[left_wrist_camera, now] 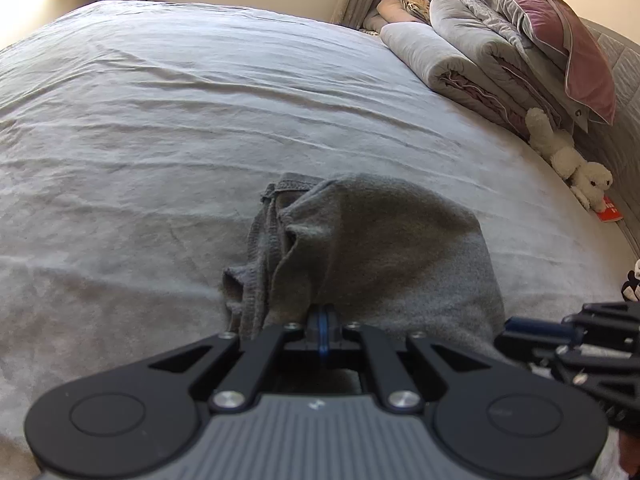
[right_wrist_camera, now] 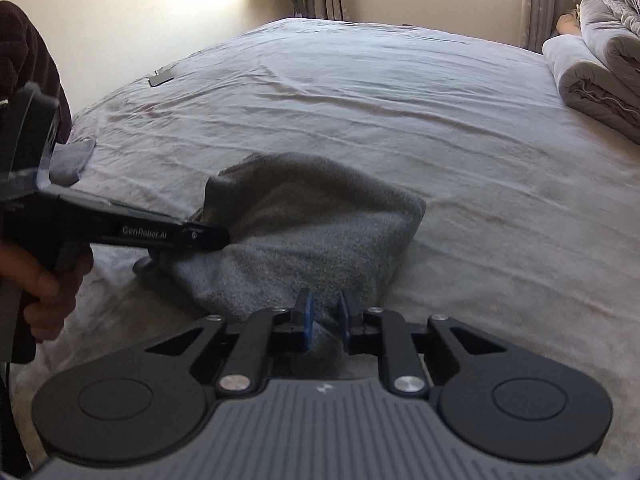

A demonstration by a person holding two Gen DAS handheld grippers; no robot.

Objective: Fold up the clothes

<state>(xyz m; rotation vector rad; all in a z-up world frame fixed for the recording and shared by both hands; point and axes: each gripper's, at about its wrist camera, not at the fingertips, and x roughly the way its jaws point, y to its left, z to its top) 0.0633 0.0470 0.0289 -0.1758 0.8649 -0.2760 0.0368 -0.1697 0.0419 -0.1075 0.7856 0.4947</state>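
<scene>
A grey knit garment [left_wrist_camera: 380, 248] lies bunched and partly folded on the bed; it also shows in the right wrist view [right_wrist_camera: 312, 216]. My left gripper [left_wrist_camera: 323, 316] is shut on the garment's near edge, blue pads pressed together. It also shows from the side in the right wrist view [right_wrist_camera: 224, 238], pinching the garment's left edge. My right gripper [right_wrist_camera: 326, 314] has its blue pads a little apart with a fold of the garment's near edge between them. Its body shows at the right in the left wrist view [left_wrist_camera: 580, 344].
The bed sheet [left_wrist_camera: 200, 120] is wide and wrinkled. Folded quilts and pillows [left_wrist_camera: 500, 52] are stacked at the far right, with a white plush toy [left_wrist_camera: 568, 160] below them. A small grey cloth [right_wrist_camera: 74, 160] and a dark flat object [right_wrist_camera: 162, 78] lie at the left.
</scene>
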